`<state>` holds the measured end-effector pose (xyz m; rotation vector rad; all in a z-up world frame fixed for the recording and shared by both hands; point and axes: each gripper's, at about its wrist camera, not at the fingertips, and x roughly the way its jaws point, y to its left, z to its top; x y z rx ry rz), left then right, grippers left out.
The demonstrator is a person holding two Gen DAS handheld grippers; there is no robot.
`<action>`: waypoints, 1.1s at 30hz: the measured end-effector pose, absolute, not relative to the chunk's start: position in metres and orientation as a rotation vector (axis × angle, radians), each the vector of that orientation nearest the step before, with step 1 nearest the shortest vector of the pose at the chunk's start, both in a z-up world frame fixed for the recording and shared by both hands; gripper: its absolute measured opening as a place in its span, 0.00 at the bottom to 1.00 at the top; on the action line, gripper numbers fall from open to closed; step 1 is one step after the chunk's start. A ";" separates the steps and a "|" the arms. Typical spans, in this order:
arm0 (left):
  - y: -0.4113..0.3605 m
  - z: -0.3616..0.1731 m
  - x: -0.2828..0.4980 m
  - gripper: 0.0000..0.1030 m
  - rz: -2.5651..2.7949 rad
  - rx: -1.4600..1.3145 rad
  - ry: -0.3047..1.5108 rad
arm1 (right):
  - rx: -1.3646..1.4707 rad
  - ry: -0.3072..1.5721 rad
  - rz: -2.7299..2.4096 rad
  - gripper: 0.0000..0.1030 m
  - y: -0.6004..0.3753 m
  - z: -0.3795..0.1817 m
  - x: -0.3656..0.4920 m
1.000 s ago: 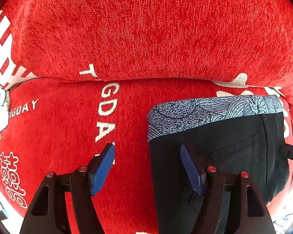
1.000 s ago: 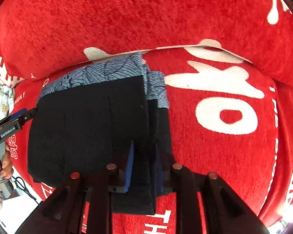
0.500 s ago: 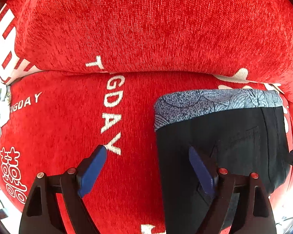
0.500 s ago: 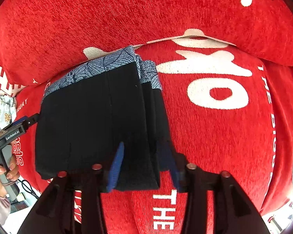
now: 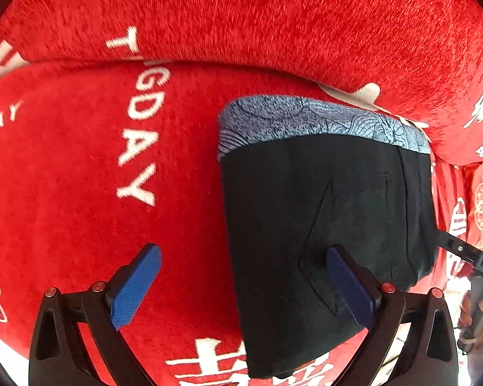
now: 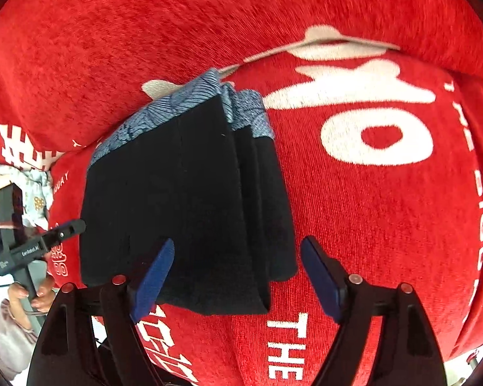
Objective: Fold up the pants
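Left wrist view: the left gripper, black with blue padded fingers, stands spread wide, its jaws having just been opening. Its left finger hangs over the red plush cover with white lettering; its right finger is over the folded black pants with a blue-grey patterned waistband, not pressing on them. The pants' left edge runs between the fingers, but nothing is pinched. The pants lie flat on the cover, waistband toward the red cushion back. The other gripper's black tip shows at the pants' right edge.

Right wrist view: the right gripper is also spread, its jaws having just been opening. The near right corner of the pants, stacked in several layers, lies between the blue fingers, with neither pad closed on the cloth. At the left, the left gripper reaches the pants' edge, with a hand on its handle.
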<state>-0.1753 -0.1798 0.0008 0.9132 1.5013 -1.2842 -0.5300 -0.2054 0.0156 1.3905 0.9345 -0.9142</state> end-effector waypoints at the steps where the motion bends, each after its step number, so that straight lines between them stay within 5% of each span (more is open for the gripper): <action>1: -0.180 -0.002 -0.175 1.00 -1.289 0.909 1.519 | 1.405 0.935 -0.909 0.81 -0.207 0.011 -0.532; 24: -0.204 -0.044 -0.216 1.00 -1.405 0.827 1.689 | 1.614 0.746 -0.610 0.82 -0.249 -0.058 -0.542; 28: -0.204 -0.043 -0.215 0.98 -1.385 0.836 1.688 | 1.633 0.744 -0.645 0.60 -0.249 -0.056 -0.545; 33: -0.198 -0.028 -0.215 0.73 -1.423 0.762 1.682 | 1.625 0.710 -0.630 0.44 -0.244 -0.040 -0.547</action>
